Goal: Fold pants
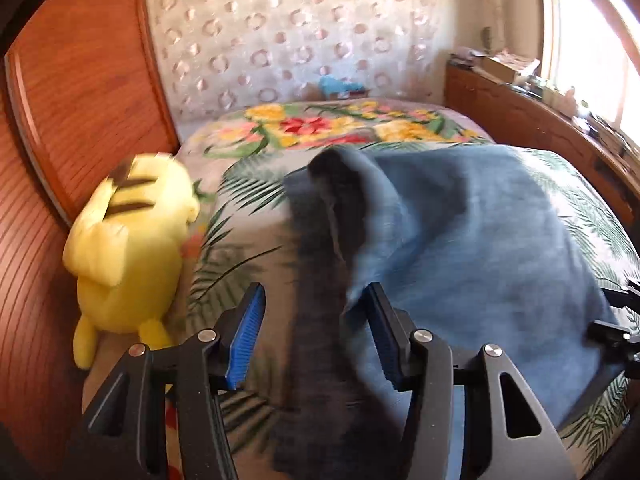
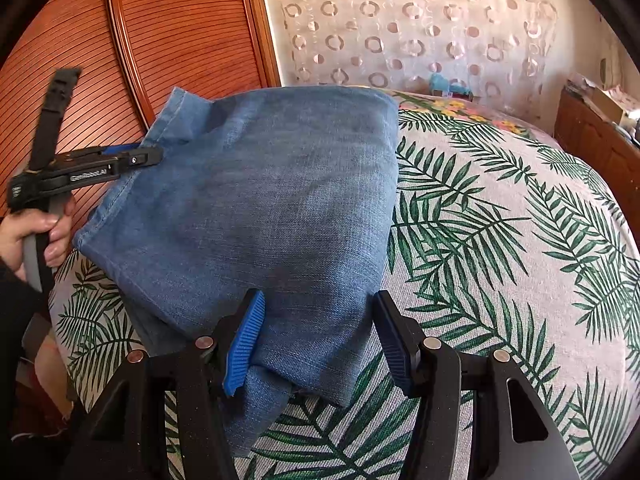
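Both wrist fisheyes look steeply down and forward from close above the palm-leaf-print bedspread (image 2: 500,240), each over its own black fingers, sharing the folded blue denim pants (image 1: 460,232) (image 2: 260,200), the ring-patterned curtain (image 1: 300,32) and the reddish wooden wardrobe (image 2: 180,20).

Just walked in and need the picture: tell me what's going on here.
A person is folding blue denim pants on a bed with a palm-leaf cover, with a hand-held tool in each hand. The left tool is at the hemmed edge of the pants, which is lifted off the bed; from its own camera its pads look apart, with a fold draped by one. The right tool is open over the near corner. A yellow plush toy lies beside the pants.
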`<action>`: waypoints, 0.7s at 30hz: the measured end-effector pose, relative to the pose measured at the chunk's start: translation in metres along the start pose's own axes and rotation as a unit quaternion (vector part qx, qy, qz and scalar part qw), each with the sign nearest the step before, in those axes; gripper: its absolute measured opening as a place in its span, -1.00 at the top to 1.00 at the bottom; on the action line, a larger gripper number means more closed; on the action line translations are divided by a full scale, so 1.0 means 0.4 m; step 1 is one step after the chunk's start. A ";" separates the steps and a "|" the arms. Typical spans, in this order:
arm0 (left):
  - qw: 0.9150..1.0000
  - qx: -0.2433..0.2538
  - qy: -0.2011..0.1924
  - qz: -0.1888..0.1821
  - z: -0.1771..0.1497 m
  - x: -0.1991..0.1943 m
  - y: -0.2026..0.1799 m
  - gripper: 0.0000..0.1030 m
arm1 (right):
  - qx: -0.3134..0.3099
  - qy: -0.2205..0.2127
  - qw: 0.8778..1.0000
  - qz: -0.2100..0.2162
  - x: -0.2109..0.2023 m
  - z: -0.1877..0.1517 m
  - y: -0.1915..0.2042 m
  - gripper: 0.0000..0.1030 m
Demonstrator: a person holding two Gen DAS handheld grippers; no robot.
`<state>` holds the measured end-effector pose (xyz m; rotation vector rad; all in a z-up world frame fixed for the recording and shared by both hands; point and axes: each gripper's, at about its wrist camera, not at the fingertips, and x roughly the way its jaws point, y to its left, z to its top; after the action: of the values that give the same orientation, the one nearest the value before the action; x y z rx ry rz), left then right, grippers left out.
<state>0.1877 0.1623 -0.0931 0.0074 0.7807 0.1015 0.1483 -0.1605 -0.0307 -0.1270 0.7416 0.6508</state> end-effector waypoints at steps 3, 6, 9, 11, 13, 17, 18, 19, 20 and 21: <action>1.000 -0.005 0.003 0.021 -0.018 -0.004 0.032 -0.04 | 0.000 0.001 1.000 0.000 0.003 0.001 0.000 -0.12; 1.000 -0.026 -0.009 0.004 -0.033 -0.032 0.051 -0.04 | 0.000 0.000 1.000 0.000 0.004 0.000 0.001 -0.12; 0.999 -0.036 -0.021 -0.014 -0.046 -0.060 0.049 -0.04 | -0.001 0.000 1.000 -0.001 0.003 -0.001 0.001 -0.12; 0.998 -0.040 -0.028 -0.034 -0.055 -0.079 0.038 -0.09 | -0.001 0.000 1.000 -0.002 0.003 -0.003 0.003 -0.12; 0.997 -0.041 -0.036 -0.046 -0.060 -0.091 0.025 -0.61 | -0.002 0.000 1.000 -0.002 0.002 -0.003 0.003 -0.12; 0.997 -0.025 -0.045 -0.057 -0.069 -0.109 -0.004 -0.61 | -0.002 0.000 1.000 -0.001 0.002 -0.003 0.003 -0.12; 0.997 -0.023 -0.049 -0.054 -0.072 -0.113 -0.009 -0.61 | -0.002 0.000 1.000 -0.002 0.002 -0.003 0.003 -0.12; 0.997 -0.021 -0.053 -0.051 -0.074 -0.119 -0.014 -0.61 | -0.002 0.000 1.000 -0.002 0.002 -0.003 0.003 -0.12; 0.997 -0.019 -0.055 -0.050 -0.077 -0.127 -0.019 -0.61 | -0.002 0.000 1.000 -0.002 0.001 -0.003 0.004 -0.12; 0.997 -0.018 -0.056 -0.051 -0.079 -0.131 -0.024 -0.61 | -0.002 0.000 1.000 -0.002 0.001 -0.003 0.004 -0.12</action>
<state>0.1292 0.1470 -0.0791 -0.0595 0.6667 0.0185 0.1469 -0.1595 -0.0316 -0.1315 0.7393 0.6489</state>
